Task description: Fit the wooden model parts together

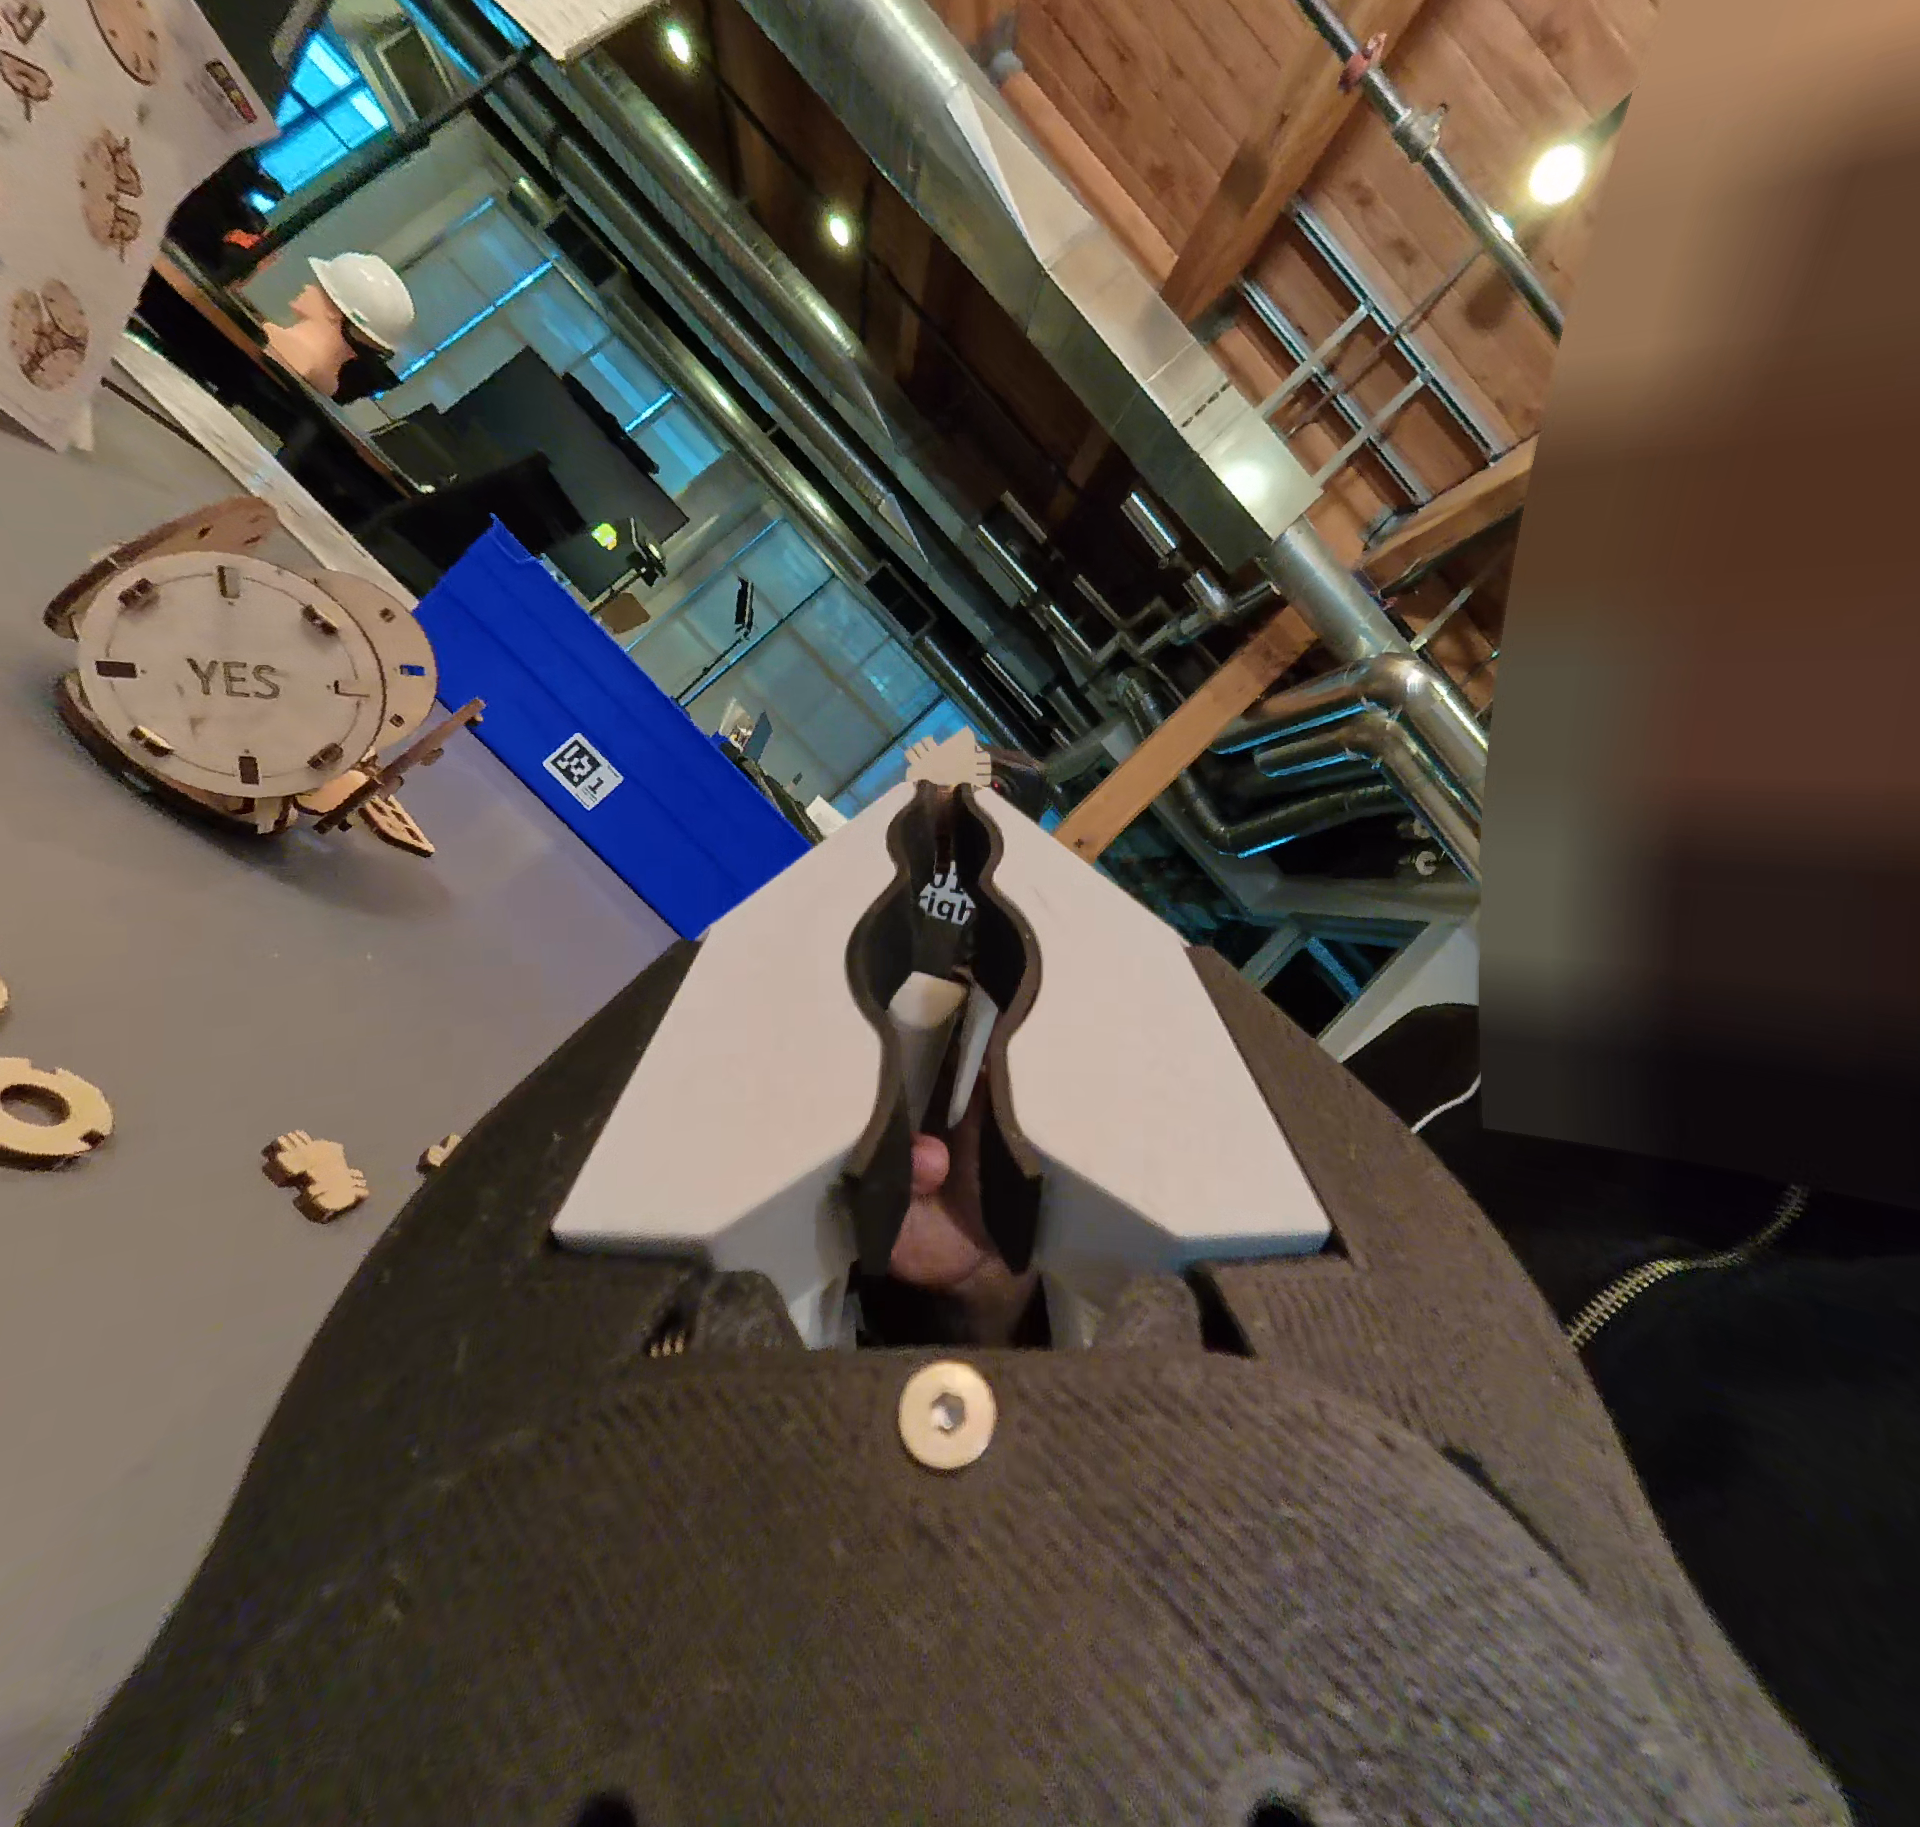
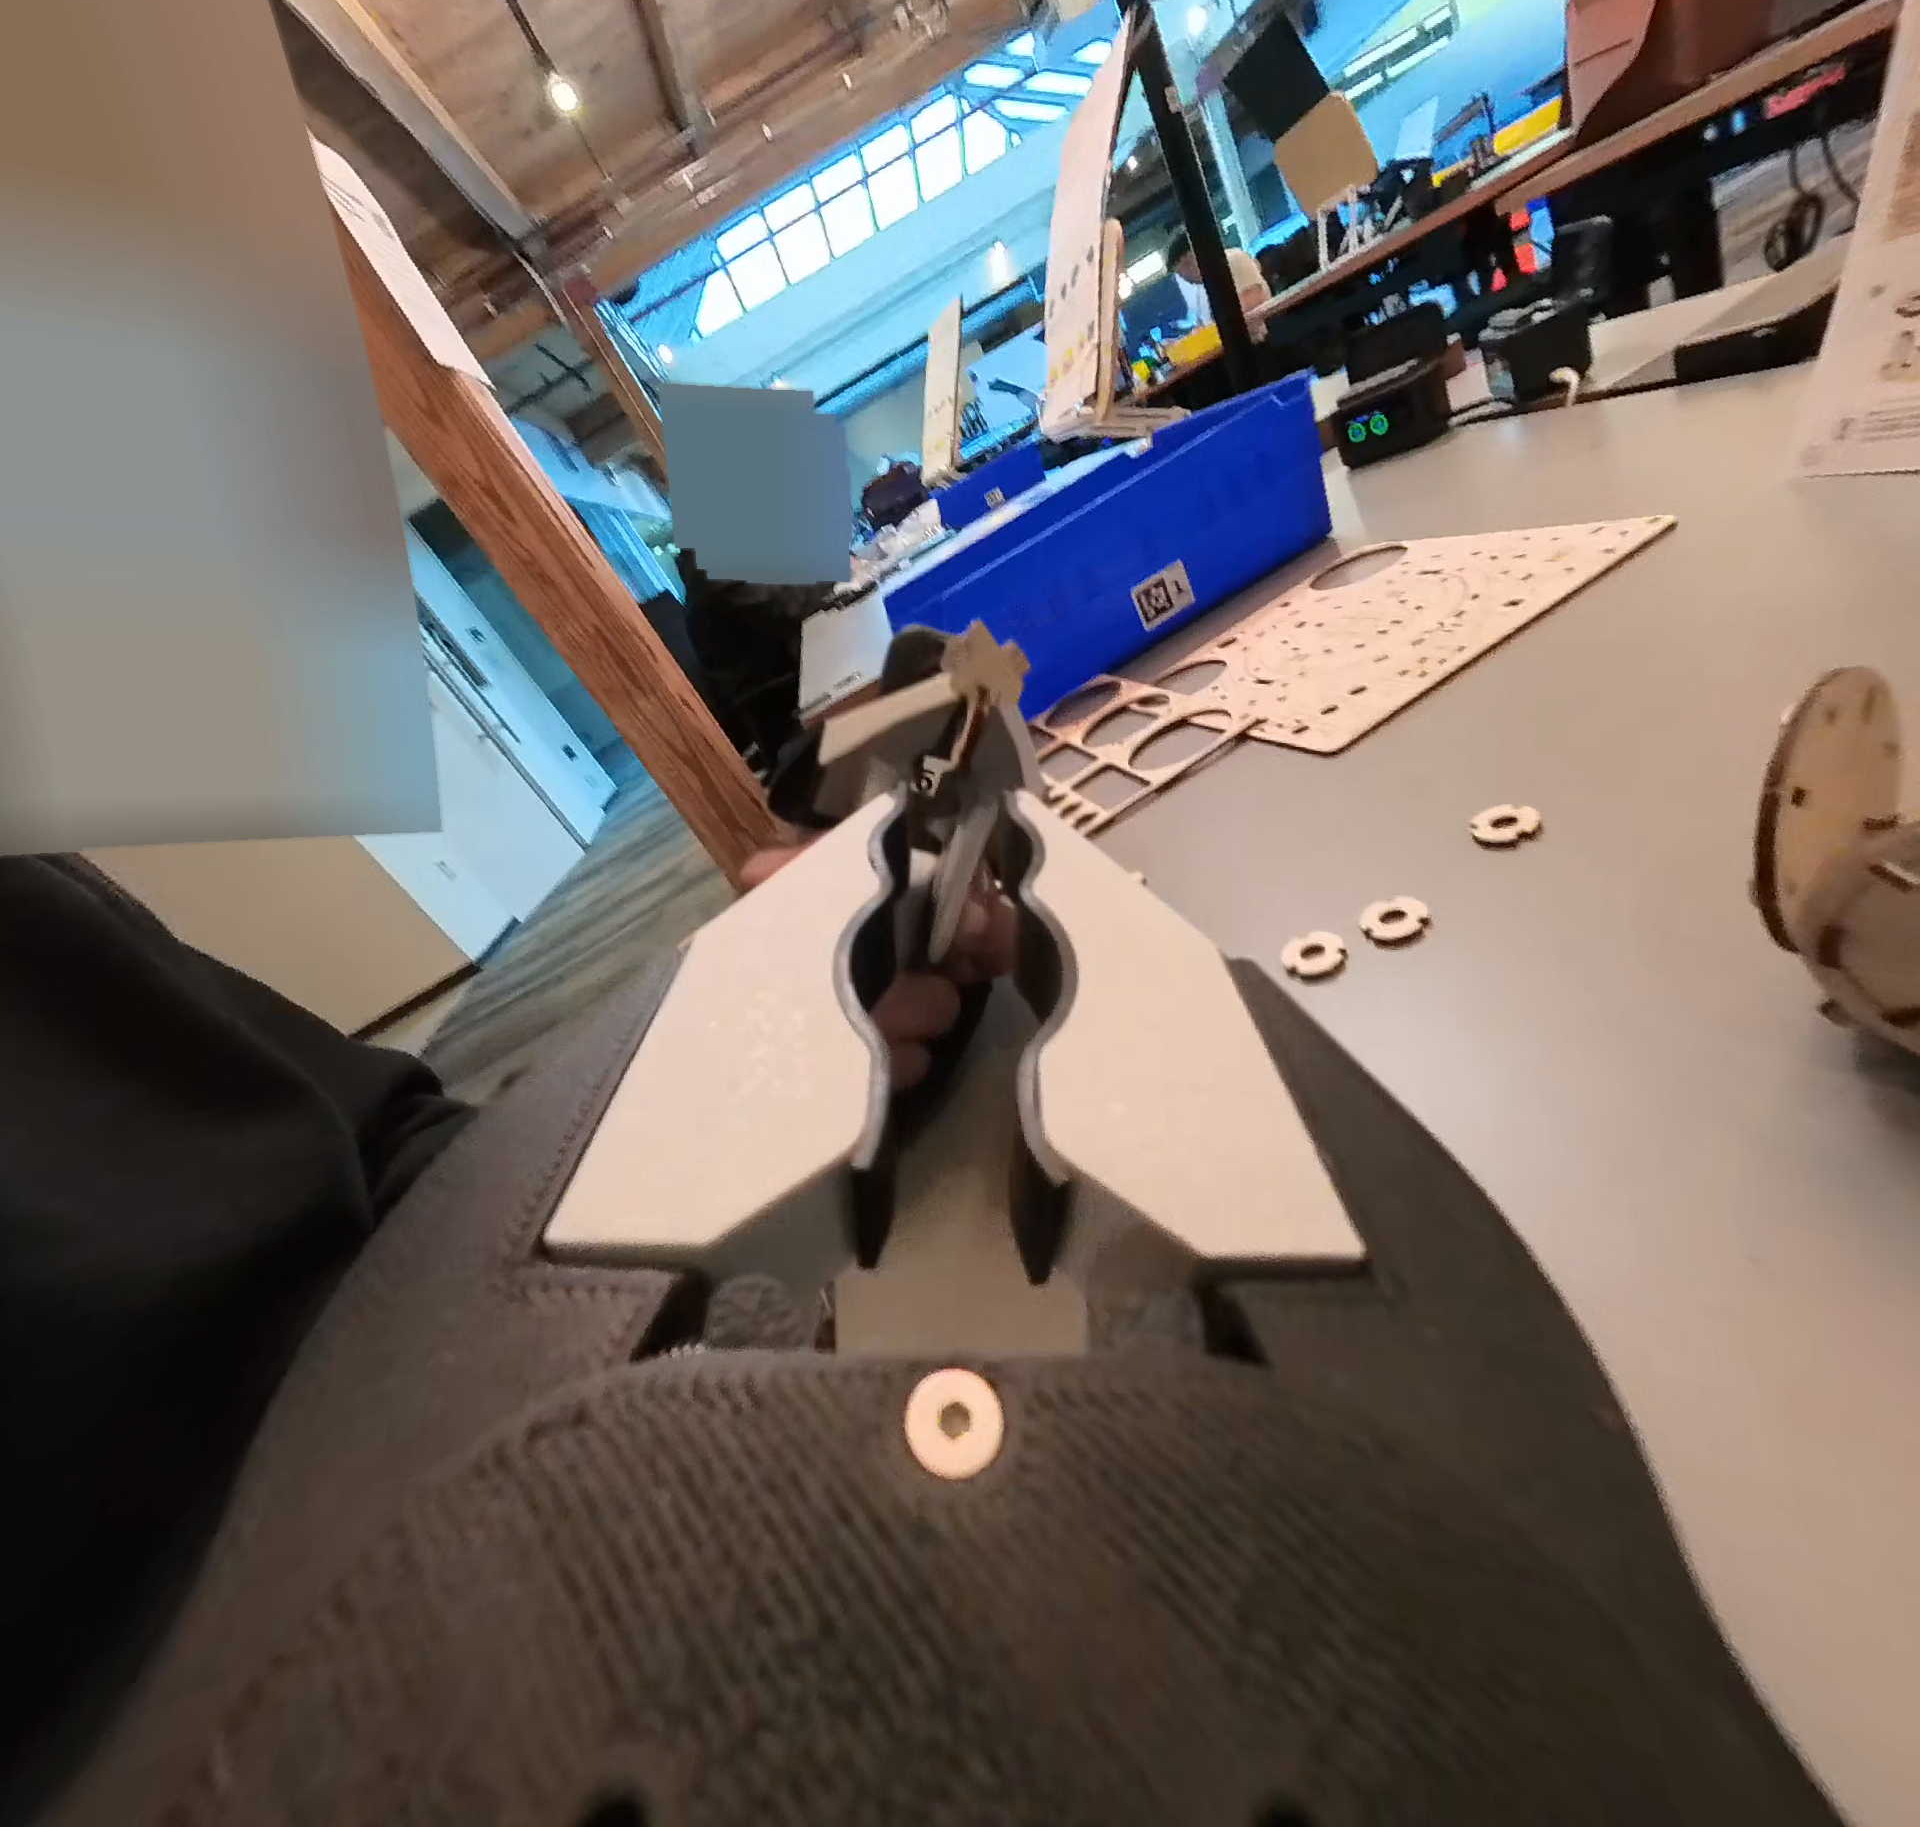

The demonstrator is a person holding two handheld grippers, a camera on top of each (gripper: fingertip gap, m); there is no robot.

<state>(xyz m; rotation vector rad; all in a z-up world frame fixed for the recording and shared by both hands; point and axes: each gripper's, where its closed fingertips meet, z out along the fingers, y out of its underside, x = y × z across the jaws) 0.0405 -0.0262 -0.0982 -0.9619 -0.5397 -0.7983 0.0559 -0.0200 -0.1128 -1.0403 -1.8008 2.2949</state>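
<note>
1. The left gripper (image 1: 948,795) had its fingers clenched on a small wooden piece (image 1: 948,761). The piece was flat, pale and cross-shaped with notched edges. Only its lower edge was pinched, and most of it stood out beyond the fingertips.
2. The piece was held in the air, clear of the grey bench (image 2: 1558,1102).
3. The right gripper (image 2: 956,832) pointed at the left one from close by. Its fingers stood slightly apart and gripped nothing. The piece showed just beyond their tips.
4. The piece looked like thin laser-cut plywood. It was probably very light and stiff, and its narrow tabs could snap if twisted. The flat faces seemed the safest place to hold it, squarely and near the middle.
5. A blue bin (image 1: 582,697) stood toward the far edge of the bench.
6. A round wooden assembly (image 1: 239,681) lay near the bin.
7. A cut-out wooden sheet (image 2: 1455,624) lay flat beside the bin.
8. Several small wooden rings (image 2: 1395,917) lay scattered nearer the front edge of the bench.
</note>
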